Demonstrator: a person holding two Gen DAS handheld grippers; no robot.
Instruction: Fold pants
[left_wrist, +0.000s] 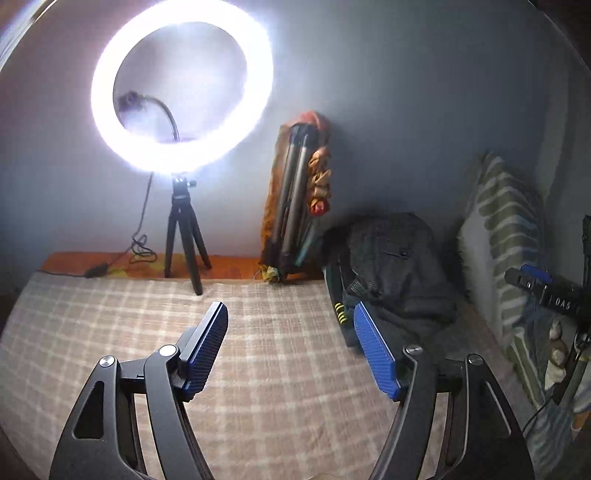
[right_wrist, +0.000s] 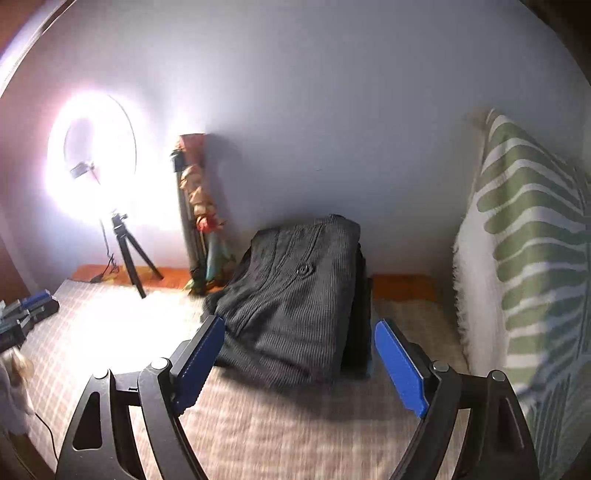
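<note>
facing folded pants (right_wrist: 295, 295) by pillow (right_wrist: 517, 240), checked blanket (right_wrist: 277, 424) beneath

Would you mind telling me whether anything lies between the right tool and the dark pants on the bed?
Nothing visible does. The right tool is open and faces the dark pants directly, with only bare checked blanket between them. The leaf-print pillow stands off to the right, out of the path.

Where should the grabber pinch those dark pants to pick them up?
Probably the near bottom edge of the pants, coming in low from the front with the open right gripper. That edge hangs closest over the checked blanket; a pillow blocks the right side.
</note>
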